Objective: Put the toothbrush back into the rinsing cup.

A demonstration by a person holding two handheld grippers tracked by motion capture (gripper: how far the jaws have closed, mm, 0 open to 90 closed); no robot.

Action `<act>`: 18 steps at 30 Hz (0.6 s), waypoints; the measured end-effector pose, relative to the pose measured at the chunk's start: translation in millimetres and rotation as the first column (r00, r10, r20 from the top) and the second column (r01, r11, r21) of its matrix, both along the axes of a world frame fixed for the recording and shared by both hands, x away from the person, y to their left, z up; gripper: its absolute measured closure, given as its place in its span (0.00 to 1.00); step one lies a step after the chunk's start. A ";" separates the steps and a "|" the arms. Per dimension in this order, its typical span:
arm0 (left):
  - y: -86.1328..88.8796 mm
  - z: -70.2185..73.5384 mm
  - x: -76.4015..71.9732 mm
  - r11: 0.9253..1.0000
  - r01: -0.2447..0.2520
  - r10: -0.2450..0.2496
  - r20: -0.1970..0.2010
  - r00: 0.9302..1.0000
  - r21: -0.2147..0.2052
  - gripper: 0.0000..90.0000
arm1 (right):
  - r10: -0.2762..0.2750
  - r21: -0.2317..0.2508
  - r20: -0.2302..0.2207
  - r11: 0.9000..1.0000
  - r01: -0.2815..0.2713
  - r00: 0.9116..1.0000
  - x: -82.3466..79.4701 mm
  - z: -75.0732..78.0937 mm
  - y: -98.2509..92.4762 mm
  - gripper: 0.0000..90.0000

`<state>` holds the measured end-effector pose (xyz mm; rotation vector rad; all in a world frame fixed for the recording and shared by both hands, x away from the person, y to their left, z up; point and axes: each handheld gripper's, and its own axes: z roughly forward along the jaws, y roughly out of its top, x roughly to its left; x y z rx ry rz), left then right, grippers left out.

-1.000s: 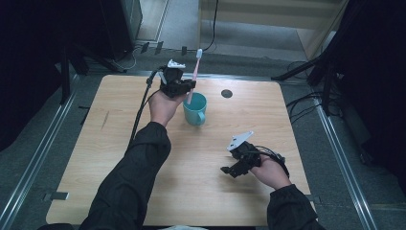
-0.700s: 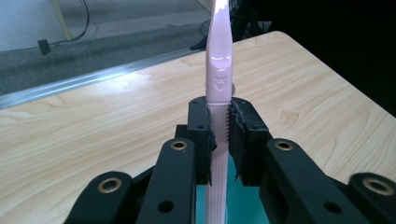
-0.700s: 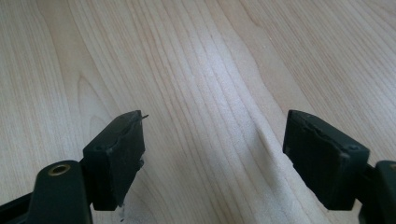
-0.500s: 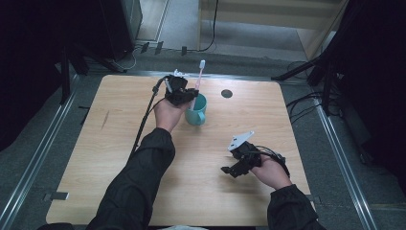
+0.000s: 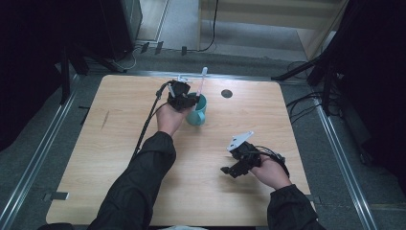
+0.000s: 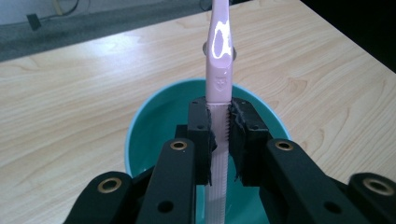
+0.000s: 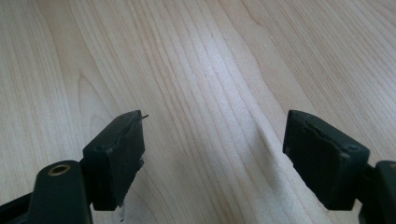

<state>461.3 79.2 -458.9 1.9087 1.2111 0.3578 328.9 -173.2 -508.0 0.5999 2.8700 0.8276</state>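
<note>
A teal cup [image 5: 197,114] stands upright on the wooden table [image 5: 119,143], back of centre. My left gripper [image 5: 190,101] hovers at the cup's rim, shut on a pale pink toothbrush [image 5: 202,81] that sticks up and slightly right. In the left gripper view the black jaws pinch the toothbrush [image 6: 219,93] at its ribbed grip, and its lower end reaches down into the cup [image 6: 154,126]. My right gripper [image 5: 229,170] rests low over the table near the front right, open, with bare wood between its fingertips [image 7: 212,140].
A round dark hole [image 5: 226,93] sits in the table top, right of the cup. Cables [image 5: 148,120] trail from the left gripper across the table. Metal rails [image 5: 43,153] run along both table sides, with dark equipment beyond.
My left gripper has moved right and down with the toothbrush, bringing its lower end into the cup. The right gripper has stayed in place.
</note>
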 end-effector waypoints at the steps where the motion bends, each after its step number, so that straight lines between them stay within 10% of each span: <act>1: 0.0 -1.3 0.2 1.000 -0.001 0.001 -0.004 1.000 0.001 0.88 | 0.000 -0.001 0.002 1.000 0.000 1.000 0.1 0.0 -0.1 0.23; 18: 0.8 -9.6 5.7 1.000 0.002 0.001 -0.082 0.997 0.031 0.88 | -0.004 0.001 0.002 1.000 0.004 1.000 1.2 0.6 -0.8 0.23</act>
